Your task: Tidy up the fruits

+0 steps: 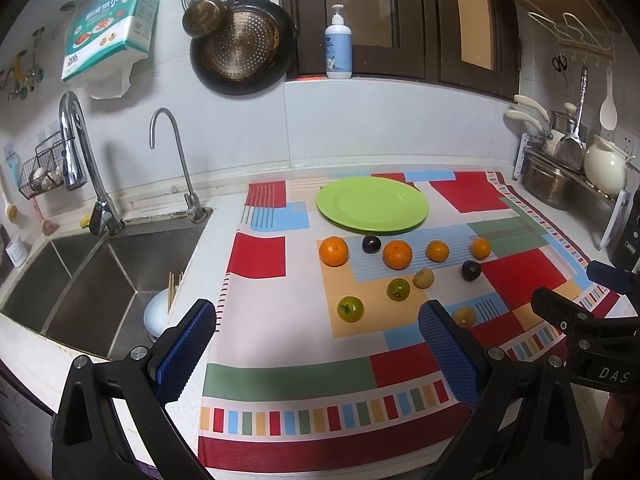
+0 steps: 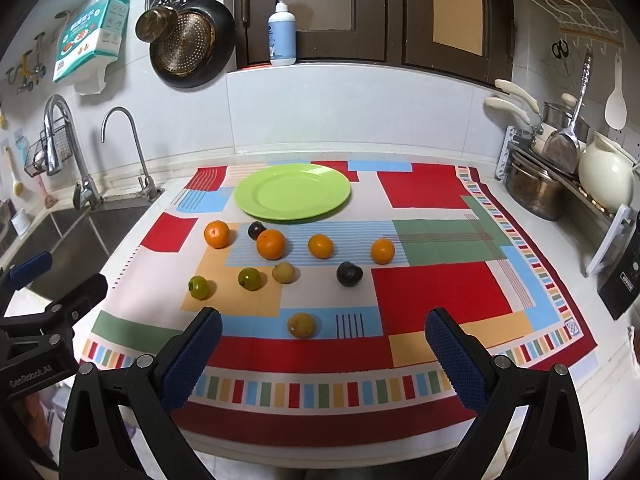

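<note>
Blue-padded fingers of the left gripper (image 1: 316,344) are held wide apart with nothing between them, above the near part of a patterned cloth (image 1: 280,376) on the counter (image 1: 224,216). Ahead of it, a green plate (image 1: 372,204) is seen, with oranges (image 1: 333,251), dark plums (image 1: 371,244) and green fruits (image 1: 350,309) scattered between plate and gripper; a sink (image 1: 100,280) lies to its left. From the right wrist view, the right gripper (image 2: 323,344) is likewise spread open and empty, a yellowish fruit (image 2: 301,325) lying just ahead between its fingers, the plate (image 2: 292,192) farther beyond.
</note>
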Demonstrator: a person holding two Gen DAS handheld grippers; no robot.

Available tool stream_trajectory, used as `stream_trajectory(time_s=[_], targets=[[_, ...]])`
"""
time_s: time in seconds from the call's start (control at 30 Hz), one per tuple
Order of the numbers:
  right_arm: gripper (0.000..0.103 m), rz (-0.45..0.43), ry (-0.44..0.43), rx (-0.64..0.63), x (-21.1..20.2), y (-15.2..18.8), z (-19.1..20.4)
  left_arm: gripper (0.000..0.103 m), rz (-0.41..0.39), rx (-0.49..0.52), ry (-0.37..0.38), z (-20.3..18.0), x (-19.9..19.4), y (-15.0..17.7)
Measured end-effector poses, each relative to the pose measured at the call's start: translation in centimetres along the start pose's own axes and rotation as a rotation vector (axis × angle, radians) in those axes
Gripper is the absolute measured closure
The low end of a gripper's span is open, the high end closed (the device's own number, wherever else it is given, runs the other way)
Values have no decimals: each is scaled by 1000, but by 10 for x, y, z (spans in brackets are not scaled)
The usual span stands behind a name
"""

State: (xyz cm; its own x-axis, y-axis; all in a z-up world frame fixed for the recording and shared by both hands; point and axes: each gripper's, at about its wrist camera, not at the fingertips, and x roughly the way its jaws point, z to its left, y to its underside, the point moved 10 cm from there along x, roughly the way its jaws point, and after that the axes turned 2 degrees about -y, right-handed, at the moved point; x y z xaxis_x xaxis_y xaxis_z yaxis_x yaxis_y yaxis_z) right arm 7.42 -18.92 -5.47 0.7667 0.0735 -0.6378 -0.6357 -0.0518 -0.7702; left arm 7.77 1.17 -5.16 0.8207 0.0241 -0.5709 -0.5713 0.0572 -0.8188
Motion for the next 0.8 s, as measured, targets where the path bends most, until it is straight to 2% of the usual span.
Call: stream_trajectory(time_s=[0.8], targets=[[1, 0, 1, 7, 0, -3, -3, 0, -7, 6, 1, -2, 3, -4]])
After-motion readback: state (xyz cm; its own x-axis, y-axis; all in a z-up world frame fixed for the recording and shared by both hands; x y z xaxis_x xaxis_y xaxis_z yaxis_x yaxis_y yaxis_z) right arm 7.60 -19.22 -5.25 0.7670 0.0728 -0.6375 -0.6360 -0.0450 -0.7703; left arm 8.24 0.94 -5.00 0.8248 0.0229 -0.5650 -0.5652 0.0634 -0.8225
